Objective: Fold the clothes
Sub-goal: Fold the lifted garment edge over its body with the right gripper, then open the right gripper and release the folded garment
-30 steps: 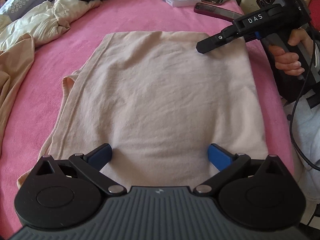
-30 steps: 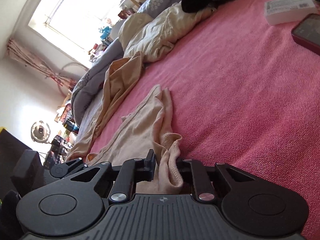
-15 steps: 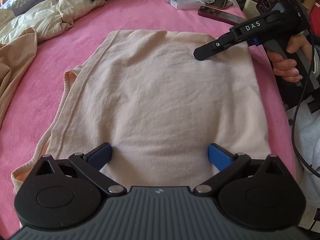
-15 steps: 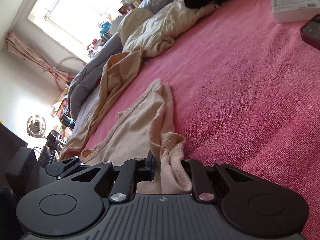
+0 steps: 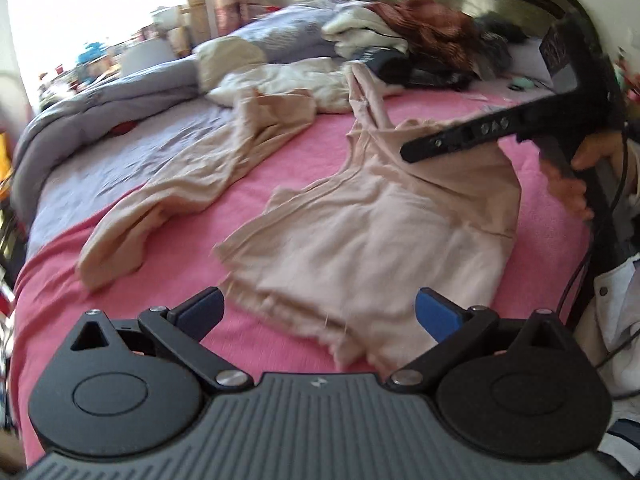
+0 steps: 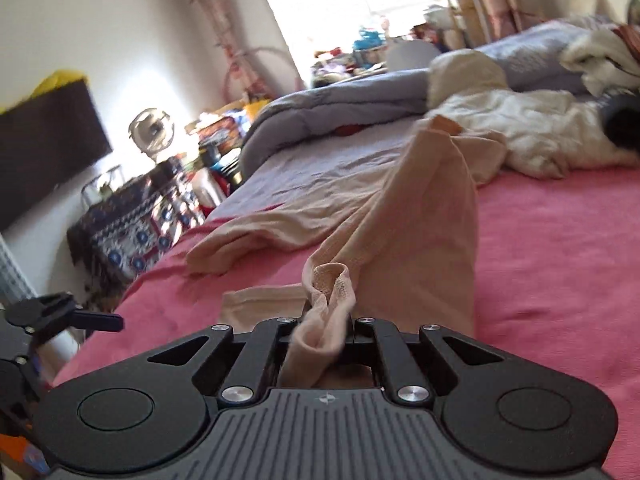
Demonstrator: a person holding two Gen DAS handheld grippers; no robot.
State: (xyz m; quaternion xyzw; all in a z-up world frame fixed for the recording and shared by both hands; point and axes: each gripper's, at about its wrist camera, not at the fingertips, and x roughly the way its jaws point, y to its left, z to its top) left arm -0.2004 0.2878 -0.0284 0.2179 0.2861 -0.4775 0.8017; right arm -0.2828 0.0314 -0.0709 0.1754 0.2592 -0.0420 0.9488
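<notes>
A beige tank top (image 5: pixel 384 232) lies on the pink bedspread (image 5: pixel 280 160), its far edge lifted off the bed. My right gripper (image 6: pixel 326 320) is shut on a bunched fold of that top (image 6: pixel 432 208), which stretches away from its jaws. In the left wrist view the right gripper (image 5: pixel 412 152) hangs above the top's far right part. My left gripper (image 5: pixel 320 312) is open and empty, with its blue pads (image 5: pixel 434 314) just above the top's near hem.
A second beige garment (image 5: pixel 192 176) lies crumpled to the left on the pink bedspread. A grey duvet (image 5: pixel 120 96), cream bedding (image 5: pixel 288 80) and piled clothes (image 5: pixel 420 36) fill the far side. A patterned bedside unit (image 6: pixel 132 220) stands beyond the bed's edge.
The right gripper has lifted the top's far edge and pulled it up and over; the flat garment is now rumpled. The left gripper has risen and tilted, and both views swung toward the window.
</notes>
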